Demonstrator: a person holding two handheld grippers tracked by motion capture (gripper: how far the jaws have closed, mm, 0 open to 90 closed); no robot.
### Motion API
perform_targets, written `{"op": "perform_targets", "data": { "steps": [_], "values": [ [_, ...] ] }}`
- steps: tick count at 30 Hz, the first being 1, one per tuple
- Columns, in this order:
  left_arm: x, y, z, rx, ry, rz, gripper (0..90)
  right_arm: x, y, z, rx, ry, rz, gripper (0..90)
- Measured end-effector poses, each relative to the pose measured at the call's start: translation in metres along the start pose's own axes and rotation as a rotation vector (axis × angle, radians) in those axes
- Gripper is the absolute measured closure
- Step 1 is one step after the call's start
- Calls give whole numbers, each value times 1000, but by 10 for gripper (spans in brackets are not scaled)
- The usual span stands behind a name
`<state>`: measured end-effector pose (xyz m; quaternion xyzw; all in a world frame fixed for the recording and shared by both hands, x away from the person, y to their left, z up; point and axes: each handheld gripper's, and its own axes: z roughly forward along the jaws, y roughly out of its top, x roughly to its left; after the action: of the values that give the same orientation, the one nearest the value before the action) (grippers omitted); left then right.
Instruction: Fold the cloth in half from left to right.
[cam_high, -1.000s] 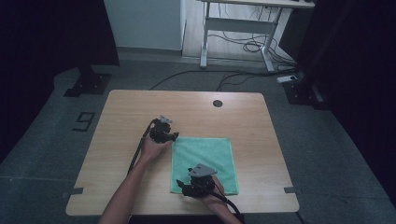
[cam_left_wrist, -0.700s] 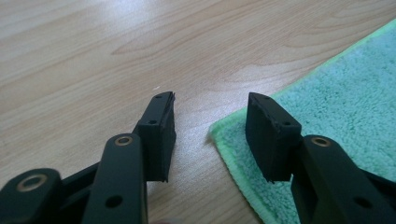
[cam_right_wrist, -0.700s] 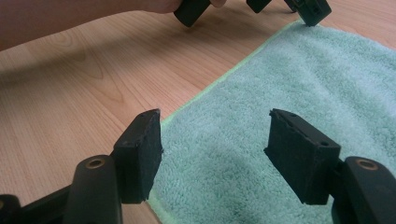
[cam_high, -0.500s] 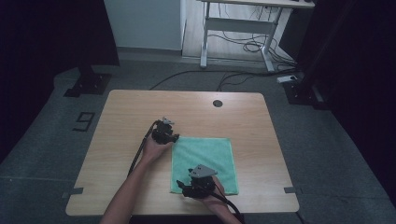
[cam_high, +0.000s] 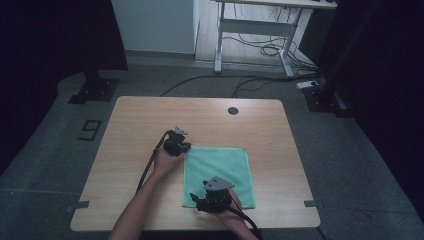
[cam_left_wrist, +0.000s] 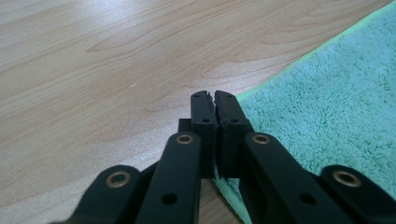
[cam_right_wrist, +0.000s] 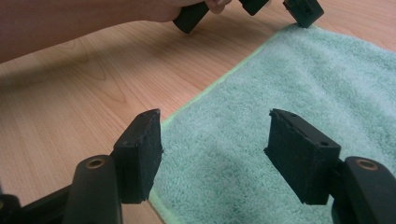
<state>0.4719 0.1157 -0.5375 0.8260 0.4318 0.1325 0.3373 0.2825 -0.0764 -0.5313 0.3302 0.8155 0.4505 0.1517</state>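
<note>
A green towel (cam_high: 216, 170) lies flat and square on the wooden table (cam_high: 135, 120), a little toward 5 o'clock of the table's middle, its near edge close to the table's front rim and its right edge well short of the right rim. From 9 through 12 to 2 o'clock of the towel the tabletop is bare wood, apart from a small dark round cap (cam_high: 232, 110) near the far edge. The left gripper (cam_high: 178, 145) sits at the towel's far left corner, at about 10 o'clock of the cloth; the right gripper (cam_high: 212, 196) sits at its near left part, at about 7 o'clock. The left gripper view gives what the high view cannot: the left gripper's (cam_left_wrist: 213, 100) jaws have just been closing and now stand pressed together, with the towel's (cam_left_wrist: 327, 98) pale hem running in under them; whether any cloth is caught between them cannot be told. The right gripper view shows the right gripper (cam_right_wrist: 215, 140) spread wide, one jaw over the towel's (cam_right_wrist: 261, 88) left hem, the other over the cloth. The towel is looped terry, soft and nubby; the table is smooth pale woodgrain; the jaws are blocky matt black.
</note>
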Motion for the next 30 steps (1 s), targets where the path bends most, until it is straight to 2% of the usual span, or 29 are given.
{"op": "perform_targets", "data": {
  "steps": [5, 10, 14, 17, 21, 25, 30],
  "values": [
    [-1, 0, -5, -7, -1, 9, 891, 2, 1, -2, -11, 10, -2, 356],
    [-1, 2, -13, -29, -12, 7, 893, 3, 1, -1, -13, 12, -4, 357],
    [-2, 6, -22, -51, -18, 12, 893, 7, 1, 0, -16, 32, -11, 370],
    [-2, 6, -24, -53, -18, 9, 893, 11, 1, 1, -19, 52, -14, 430],
    [-3, 6, -23, -50, -18, 9, 892, 16, 1, 2, -12, 105, -22, 504],
    [-4, 6, -21, -47, -14, 7, 892, 21, -1, 6, 8, 148, -29, 518],
    [-4, 6, -22, -44, -12, 8, 892, 28, -5, 13, 50, 170, -56, 528]
  ]
}}
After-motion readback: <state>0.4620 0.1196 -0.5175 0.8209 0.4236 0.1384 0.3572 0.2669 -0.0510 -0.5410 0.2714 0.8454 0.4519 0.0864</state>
